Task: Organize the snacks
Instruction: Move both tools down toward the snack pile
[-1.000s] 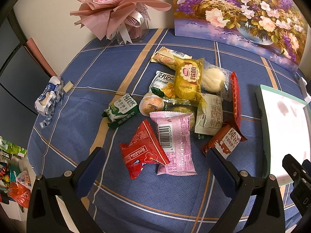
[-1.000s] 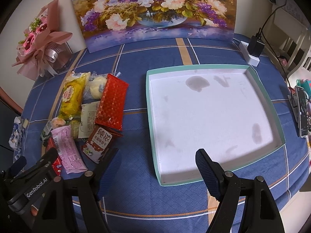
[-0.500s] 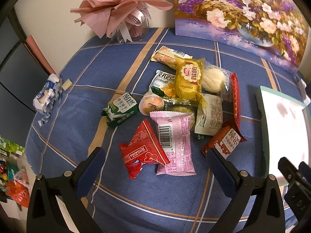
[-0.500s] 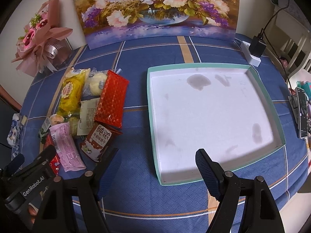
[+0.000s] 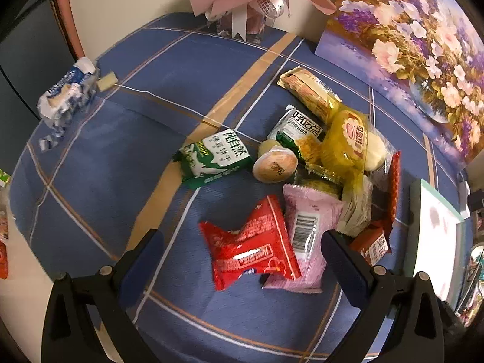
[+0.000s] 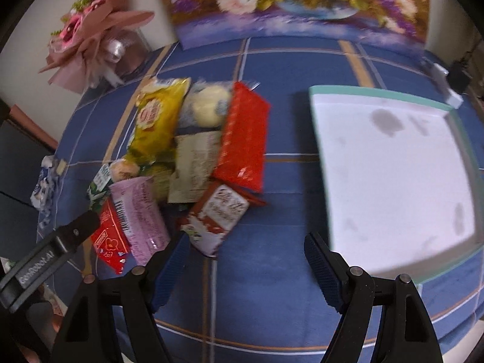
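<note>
Both tools hang over the blue plaid tablecloth, nothing gripped. Left gripper has jaws spread wide and empty; nearest it, between the fingers, lies a red crinkled foil snack packet, lettering too blurred to read. Touching it at 3 o'clock is a pink plastic pouch showing only a barcode. Right gripper is also wide apart and empty, hovering over bare cloth between pile and tray; a brown-and-white milk-drink sachet sits just off its left finger, Chinese characters smeared.

Farther out, at 11 o'clock from the left gripper, a green-and-white biscuit pack carries Chinese print. Beside it sits a round wrapped bun. At 1 o'clock are a yellow clear-wrapped cake with a flower-shaped red logo, a white-green packet with bold Chinese characters, a long red foil bar and a tan cracker sleeve. The grey side of the left tool shows partial "GenRobot.AI"-type lettering, not fully legible.

The flat white tray with teal rim sits at 2 o'clock, holding no snacks, only grey stains. Judged progress: nothing sorted yet, the whole pile is left to move.
</note>
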Motion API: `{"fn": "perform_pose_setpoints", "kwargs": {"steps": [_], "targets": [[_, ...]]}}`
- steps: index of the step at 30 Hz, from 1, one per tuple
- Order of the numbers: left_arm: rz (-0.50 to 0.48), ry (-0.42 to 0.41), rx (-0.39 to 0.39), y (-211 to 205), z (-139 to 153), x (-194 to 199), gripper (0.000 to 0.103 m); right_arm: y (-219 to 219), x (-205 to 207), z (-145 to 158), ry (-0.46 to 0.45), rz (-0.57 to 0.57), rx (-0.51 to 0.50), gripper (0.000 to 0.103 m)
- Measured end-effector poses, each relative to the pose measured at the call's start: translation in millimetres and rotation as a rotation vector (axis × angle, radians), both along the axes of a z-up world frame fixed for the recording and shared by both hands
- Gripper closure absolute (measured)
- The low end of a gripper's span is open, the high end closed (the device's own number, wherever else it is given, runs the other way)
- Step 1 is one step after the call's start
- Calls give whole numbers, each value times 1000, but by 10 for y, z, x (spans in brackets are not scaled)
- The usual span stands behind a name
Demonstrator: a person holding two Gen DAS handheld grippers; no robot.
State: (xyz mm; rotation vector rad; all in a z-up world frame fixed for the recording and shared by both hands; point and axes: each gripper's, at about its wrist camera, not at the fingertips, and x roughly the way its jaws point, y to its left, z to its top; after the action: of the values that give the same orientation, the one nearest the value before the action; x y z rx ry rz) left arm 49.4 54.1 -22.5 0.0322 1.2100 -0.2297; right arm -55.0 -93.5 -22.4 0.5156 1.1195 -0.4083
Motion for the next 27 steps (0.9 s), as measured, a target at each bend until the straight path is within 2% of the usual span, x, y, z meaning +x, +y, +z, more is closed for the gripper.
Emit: {"fn": "perform_pose_setpoints", "kwargs": {"steps": [6,10,21,27], "targets": [[22,59,-25,44,-196,140,0,104,186,-182,13,25,47,22],[71,123,-61,156,-370,190,0,114,261,-251,12,21,60,22],[138,261,-134,313,-722,204,0,-40,355,-495,38,-13,115,22],[163,240,-144,353,-732,220,4,-37,367,-484,37,-5,96,22]]}}
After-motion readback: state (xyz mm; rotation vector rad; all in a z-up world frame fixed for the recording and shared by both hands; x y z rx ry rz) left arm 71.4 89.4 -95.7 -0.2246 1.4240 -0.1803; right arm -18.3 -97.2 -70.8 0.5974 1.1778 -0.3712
